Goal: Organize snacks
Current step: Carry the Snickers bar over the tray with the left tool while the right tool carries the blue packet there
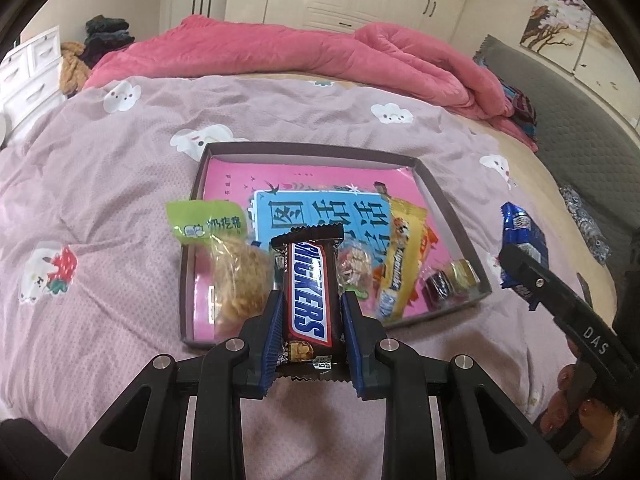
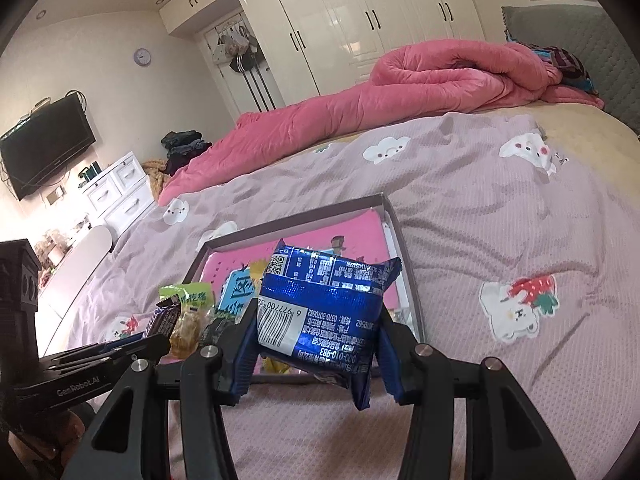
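Observation:
My left gripper (image 1: 311,312) is shut on a brown Snickers bar (image 1: 307,292), held lengthwise above the near edge of a shallow grey box (image 1: 436,188) on the bed. Inside the box lie a pink book (image 1: 232,180), a green-topped bag of yellow snacks (image 1: 224,256), a yellow wrapper (image 1: 404,256), a clear candy bag (image 1: 354,268) and two small wrapped sweets (image 1: 452,280). My right gripper (image 2: 316,320) is shut on a blue foil snack packet (image 2: 324,308), raised over the box's (image 2: 392,216) near right corner. That packet (image 1: 522,232) and gripper show at the right of the left wrist view.
A lilac bedspread (image 1: 100,208) with cloud prints covers the bed. A rolled pink quilt (image 1: 320,52) lies along the far side, with a grey headboard (image 1: 572,120) at right. White wardrobes (image 2: 360,20), a drawer unit (image 2: 120,192) and a wall television (image 2: 44,144) stand beyond.

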